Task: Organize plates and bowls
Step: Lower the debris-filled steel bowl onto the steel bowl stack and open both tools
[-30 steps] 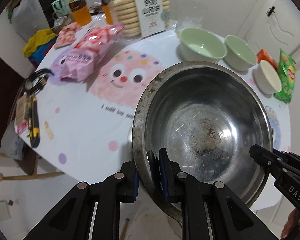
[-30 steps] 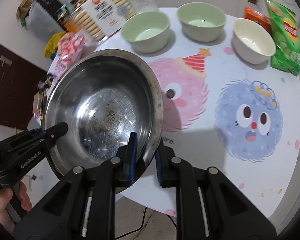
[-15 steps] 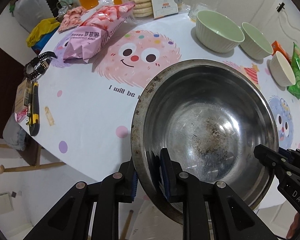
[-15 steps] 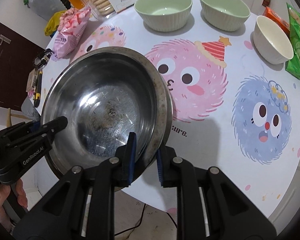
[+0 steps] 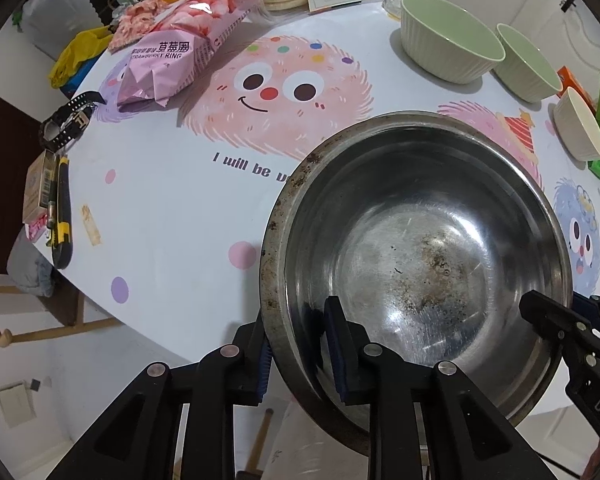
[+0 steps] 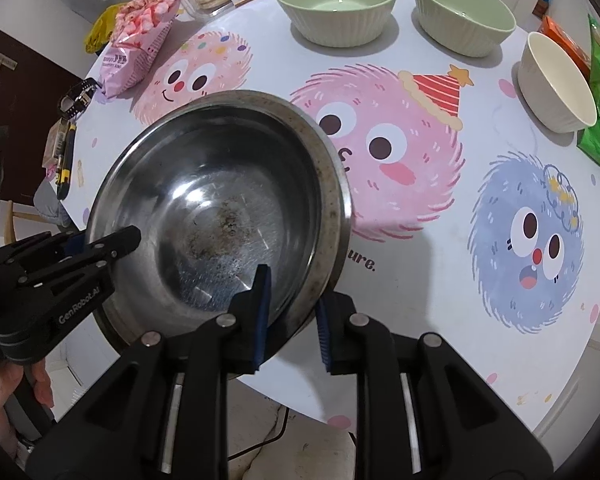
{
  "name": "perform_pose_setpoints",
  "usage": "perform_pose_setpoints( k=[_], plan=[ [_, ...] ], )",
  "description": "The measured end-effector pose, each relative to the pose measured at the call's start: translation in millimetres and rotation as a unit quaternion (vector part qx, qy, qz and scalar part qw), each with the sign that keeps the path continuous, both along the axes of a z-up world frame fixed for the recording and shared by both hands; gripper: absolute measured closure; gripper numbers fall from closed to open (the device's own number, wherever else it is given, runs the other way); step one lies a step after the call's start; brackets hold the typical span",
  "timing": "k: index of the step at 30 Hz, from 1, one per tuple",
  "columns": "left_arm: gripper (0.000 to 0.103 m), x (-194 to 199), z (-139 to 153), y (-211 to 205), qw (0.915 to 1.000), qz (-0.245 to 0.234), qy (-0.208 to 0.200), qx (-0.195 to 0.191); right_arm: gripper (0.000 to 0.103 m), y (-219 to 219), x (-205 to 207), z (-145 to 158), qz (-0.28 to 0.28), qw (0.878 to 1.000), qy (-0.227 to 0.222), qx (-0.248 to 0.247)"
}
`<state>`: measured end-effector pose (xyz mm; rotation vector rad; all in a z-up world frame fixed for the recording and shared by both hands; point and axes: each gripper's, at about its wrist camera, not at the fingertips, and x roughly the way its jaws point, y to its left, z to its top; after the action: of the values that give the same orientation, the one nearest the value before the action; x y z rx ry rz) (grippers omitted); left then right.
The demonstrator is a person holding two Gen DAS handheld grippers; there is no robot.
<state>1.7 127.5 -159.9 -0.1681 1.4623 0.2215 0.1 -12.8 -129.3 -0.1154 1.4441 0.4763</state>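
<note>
Left wrist view: left gripper (image 5: 300, 344) straddles the near rim of the steel basin (image 5: 420, 248), one finger outside, one inside. The jaws have just been opening; a gap shows at the inner pad, so the rim sits between them unclamped. Basin sits at the near edge of the surface (image 5: 172, 200), part overhanging it. Right gripper (image 5: 556, 320) reaches the opposite rim.

Right wrist view: right gripper (image 6: 292, 304) straddles the rim likewise; jaws have just been opening, pads off the metal. Two green bowls (image 6: 336, 4) and a white bowl (image 6: 556, 84) stand well apart at the far edge.
</note>
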Motion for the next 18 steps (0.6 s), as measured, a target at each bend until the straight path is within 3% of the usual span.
perform_pose_setpoints(
  k=[10, 13, 14, 18],
  plan=[
    [0.075, 0.3, -4.4, 1.4, 1.0, -0.002, 0.005, 0.003, 0.077, 8.1, 0.8, 1.7, 0.017, 1.0, -0.009, -0.019],
    [0.065, -0.7, -6.4, 0.8, 0.9999, -0.004, 0.01, 0.009, 0.071, 7.8, 1.2, 3.3, 0.015, 1.0, -0.011, -0.021],
    [0.061, -1.1, -6.8, 1.0, 0.9999, -0.005, 0.009, 0.011, 0.065, 7.1, 1.2, 3.0, 0.013, 1.0, -0.014, -0.025],
    [0.056, -3.3, -8.5, 3.8, 0.9999, -0.002, 0.008, 0.012, 0.061, 2.7, 0.5, 3.3, 0.011, 0.999, -0.02, -0.032]
  ],
)
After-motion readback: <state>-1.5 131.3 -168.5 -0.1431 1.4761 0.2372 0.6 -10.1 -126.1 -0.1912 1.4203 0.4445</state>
